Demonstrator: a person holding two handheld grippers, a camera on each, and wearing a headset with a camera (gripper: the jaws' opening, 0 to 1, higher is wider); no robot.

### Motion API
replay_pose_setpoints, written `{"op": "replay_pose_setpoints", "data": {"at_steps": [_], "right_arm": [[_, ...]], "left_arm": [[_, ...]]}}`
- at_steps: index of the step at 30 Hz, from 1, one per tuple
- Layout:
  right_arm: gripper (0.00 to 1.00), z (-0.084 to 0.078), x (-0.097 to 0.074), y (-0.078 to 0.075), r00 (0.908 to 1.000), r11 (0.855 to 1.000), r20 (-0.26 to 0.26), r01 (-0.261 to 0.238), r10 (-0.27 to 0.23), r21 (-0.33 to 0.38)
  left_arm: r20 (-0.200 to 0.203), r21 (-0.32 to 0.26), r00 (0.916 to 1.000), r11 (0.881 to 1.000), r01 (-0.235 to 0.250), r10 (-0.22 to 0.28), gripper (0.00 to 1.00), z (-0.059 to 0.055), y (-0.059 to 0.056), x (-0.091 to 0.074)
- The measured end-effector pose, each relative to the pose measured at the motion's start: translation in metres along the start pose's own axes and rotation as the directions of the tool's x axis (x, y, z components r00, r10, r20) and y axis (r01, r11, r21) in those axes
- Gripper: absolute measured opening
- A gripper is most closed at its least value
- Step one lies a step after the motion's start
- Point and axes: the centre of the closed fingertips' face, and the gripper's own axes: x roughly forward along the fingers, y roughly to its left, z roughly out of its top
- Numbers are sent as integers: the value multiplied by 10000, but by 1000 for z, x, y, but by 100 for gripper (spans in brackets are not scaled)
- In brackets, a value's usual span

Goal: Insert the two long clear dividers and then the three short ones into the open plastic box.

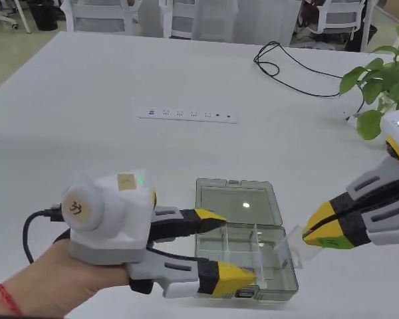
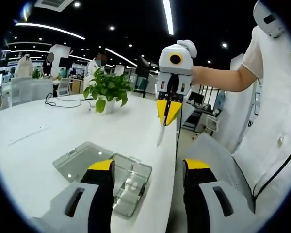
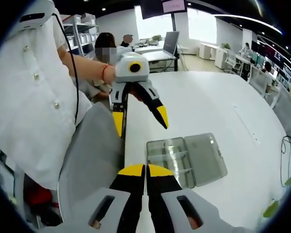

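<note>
Head view: my left gripper (image 1: pixel 229 247) stands wide open and empty at the near left corner of the box (image 1: pixel 282 287), ready, I judge, to steady it. My right gripper (image 1: pixel 317 234) pinches a clear divider (image 1: pixel 289 244) over the box's right end. Left gripper view: the divider hangs below the right tips. Right gripper view: my jaws meet, box ahead.

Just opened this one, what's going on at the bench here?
A person is fitting dividers into an open plastic box on a white table. The right hand-held gripper is shut on a clear divider, held by the box's right side. The left hand-held gripper is open at the box's near left end; whether it touches the box is unclear. Some clear dividers already stand inside, and the lid lies open flat on the table.
</note>
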Motion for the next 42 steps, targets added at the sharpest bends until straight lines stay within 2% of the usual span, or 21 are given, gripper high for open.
{"op": "replay_pose_setpoints", "data": {"at_steps": [7, 11, 20, 24, 29, 33, 42], "right_arm": [[3, -11, 7, -12, 9977, 9994, -623, 266, -278, -208], [3, -16, 11, -18, 9950, 9987, -920, 367, -399, -361], [3, -30, 25, -34, 9835, 9952, -1684, 534, -667, -821], [3, -38, 33, -40, 9755, 9930, -2069, 543, -751, -1046], [3, -52, 47, -47, 9730, 9940, -2220, 405, -624, -1016], [3, -59, 54, -49, 9651, 9925, -2539, 355, -645, -1173], [3, -67, 64, -55, 9601, 9920, -2735, 250, -584, -1241]], "left_arm": [[-196, 38, 9987, 9989, -465, 465, 76, -10, 15, -10], [-344, 102, 9978, 9984, -561, 565, 81, -15, 19, -14], [-748, 295, 9943, 9969, -736, 756, 92, -27, 26, -19], [-754, 325, 9936, 9961, -819, 842, 97, -29, 28, -20], [-796, 277, 9932, 9962, -824, 844, 99, -31, 29, -22], [-807, 228, 9932, 9963, -829, 845, 100, -33, 29, -22], [-811, 94, 9930, 9963, -858, 863, 100, -36, 28, -23]]}}
